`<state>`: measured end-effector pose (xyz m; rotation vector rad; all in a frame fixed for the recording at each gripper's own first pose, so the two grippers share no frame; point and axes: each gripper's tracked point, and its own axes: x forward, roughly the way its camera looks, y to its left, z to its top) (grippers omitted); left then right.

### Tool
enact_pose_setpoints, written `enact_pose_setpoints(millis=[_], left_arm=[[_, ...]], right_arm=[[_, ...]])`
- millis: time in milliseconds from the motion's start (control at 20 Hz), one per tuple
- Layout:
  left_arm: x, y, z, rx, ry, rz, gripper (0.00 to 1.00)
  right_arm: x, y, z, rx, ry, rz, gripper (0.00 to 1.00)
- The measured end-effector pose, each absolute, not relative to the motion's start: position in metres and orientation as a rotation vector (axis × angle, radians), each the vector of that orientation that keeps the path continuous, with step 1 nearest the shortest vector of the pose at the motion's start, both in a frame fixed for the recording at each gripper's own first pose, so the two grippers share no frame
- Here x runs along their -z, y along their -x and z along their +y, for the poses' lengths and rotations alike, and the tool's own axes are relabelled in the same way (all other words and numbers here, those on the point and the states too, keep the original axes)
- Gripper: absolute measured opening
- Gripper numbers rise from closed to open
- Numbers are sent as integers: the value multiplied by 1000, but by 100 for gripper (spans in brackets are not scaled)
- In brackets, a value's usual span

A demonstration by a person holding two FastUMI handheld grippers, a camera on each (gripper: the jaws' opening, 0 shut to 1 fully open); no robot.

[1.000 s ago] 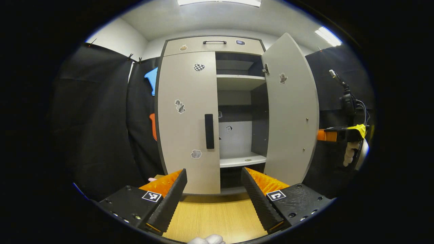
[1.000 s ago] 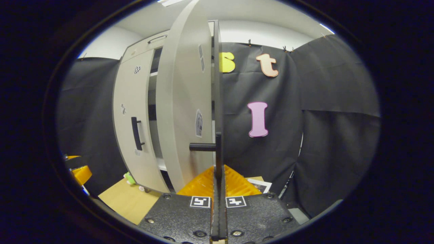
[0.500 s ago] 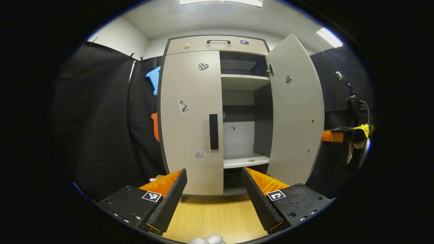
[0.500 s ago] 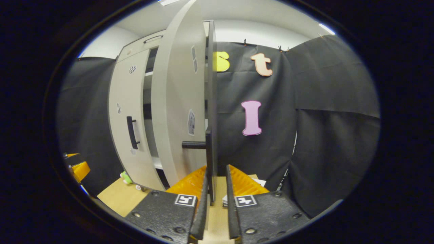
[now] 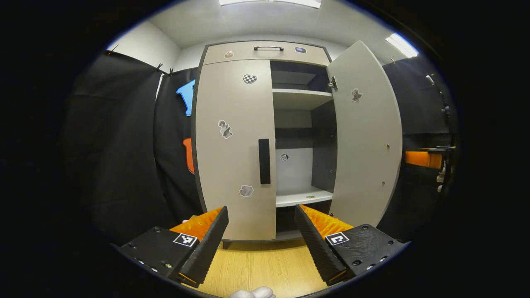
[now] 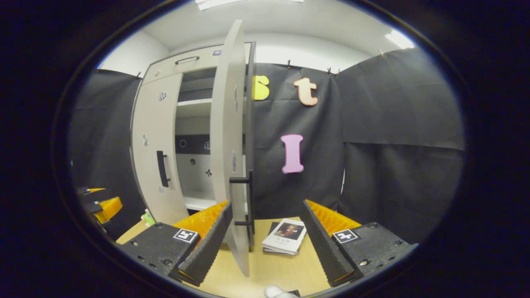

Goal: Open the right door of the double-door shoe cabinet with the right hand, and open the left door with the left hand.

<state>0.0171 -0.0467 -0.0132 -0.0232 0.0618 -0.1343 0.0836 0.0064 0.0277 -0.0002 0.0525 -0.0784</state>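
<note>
The shoe cabinet stands ahead in the left gripper view. Its left door is closed, with a black handle at its inner edge. The right door is swung wide, baring the shelves. My left gripper is open and empty, low and short of the left door. In the right gripper view the right door is edge-on, with its handle just beyond my right gripper, which is open and touches nothing. The left door's handle shows there too.
A book lies on the wooden floor beside the open door. A small green thing sits by the cabinet's foot. The right gripper shows past the open door's edge; the left gripper shows low at left.
My right gripper opened, let go of the right door's handle and drew back. The right door swung a little wider. The left gripper hardly moved.
</note>
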Motion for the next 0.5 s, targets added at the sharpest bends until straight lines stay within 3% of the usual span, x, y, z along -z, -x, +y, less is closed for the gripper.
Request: enact_pose_setpoints(millis=[500], left_arm=[[5, -59, -40, 119, 0, 22, 96]], right_arm=[[-14, -68, 36, 61, -80, 74, 100]])
